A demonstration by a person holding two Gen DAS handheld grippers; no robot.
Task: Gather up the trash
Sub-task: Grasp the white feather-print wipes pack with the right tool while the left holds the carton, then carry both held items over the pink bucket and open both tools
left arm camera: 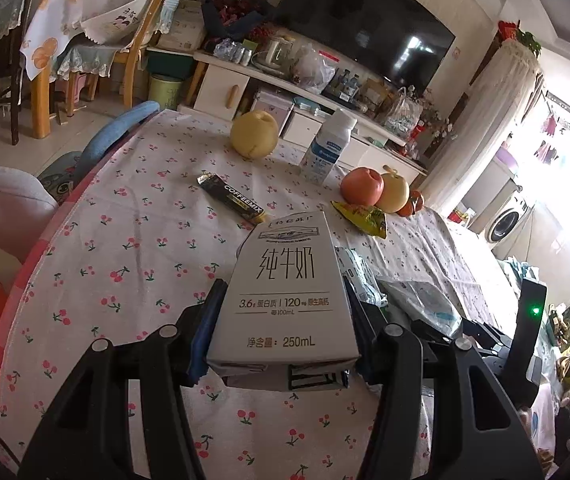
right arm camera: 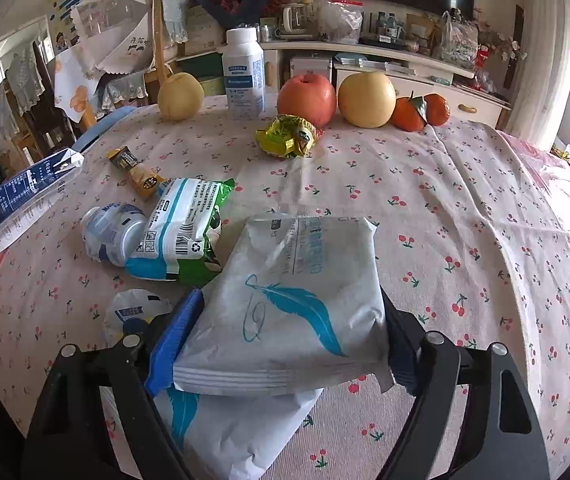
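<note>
Left grip: my left gripper (left arm camera: 285,308) is clamped across the milk carton (left arm camera: 285,292), jaws pressing its two narrow sides, carton off the cloth.
Right grip: my right gripper (right arm camera: 289,332) is squeezed onto a white feather-print pack (right arm camera: 285,304), a soft pouch bulging between the pads.
Underneath: a second feather pack (right arm camera: 229,428) lies under the held one; whether they touch, I cannot tell.
Still on the table (right arm camera: 465,208): green wipes packet (right arm camera: 181,232), tipped small bottle (right arm camera: 111,234), coffee stick (left arm camera: 231,199), yellow wrapper (right arm camera: 287,136).
Not trash, I judge: the upright bottle (right arm camera: 245,74), the apple (right arm camera: 306,98), the pears and oranges behind.
Risk one: the pouch is squashy, so it could creep out of my right jaws if I swing fast.
Risk two: the carton may crumple or dribble if any milk is left and I squeeze harder.
Risk three: both jaws are full, so reaching for more means dropping something.
Risk four: no bin shows in either view; moving blind could knock the fruit.
</note>
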